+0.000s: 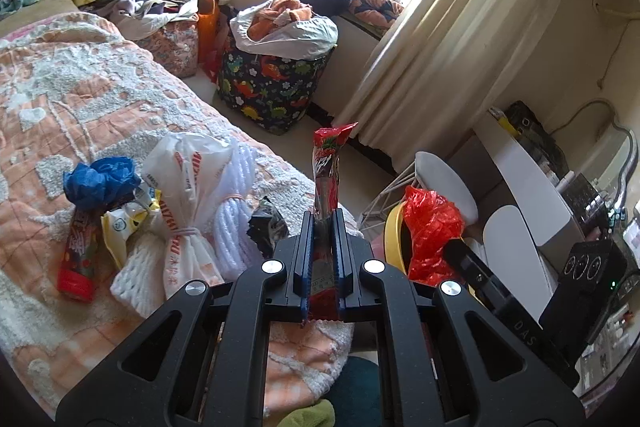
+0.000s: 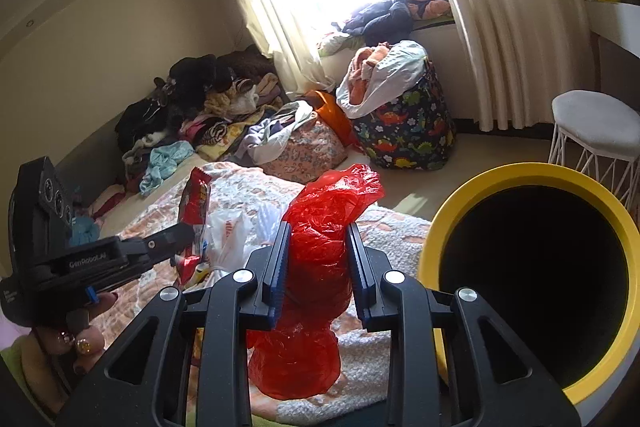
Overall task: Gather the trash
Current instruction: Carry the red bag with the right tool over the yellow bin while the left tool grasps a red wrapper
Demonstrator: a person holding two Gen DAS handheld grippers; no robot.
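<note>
Left wrist view: the left gripper [image 1: 323, 227] pinches a long red snack wrapper [image 1: 328, 171], which stands upright at twelve o'clock from its jaws. At nine o'clock on the bed [image 1: 80, 75] lie a white plastic bag [image 1: 188, 187], a blue crumpled bag [image 1: 100, 181] and another red wrapper [image 1: 78, 259]. In the right wrist view, the right gripper [image 2: 318, 247] clamps a crumpled red plastic bag [image 2: 320, 227]; the yellow-rimmed bin [image 2: 516, 173] gapes at three o'clock.

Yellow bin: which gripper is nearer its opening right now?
Right. The right gripper, shut on the red plastic bag, sits just beside the yellow bin; the left gripper, holding the red snack wrapper, is farther off over the bed.
</note>
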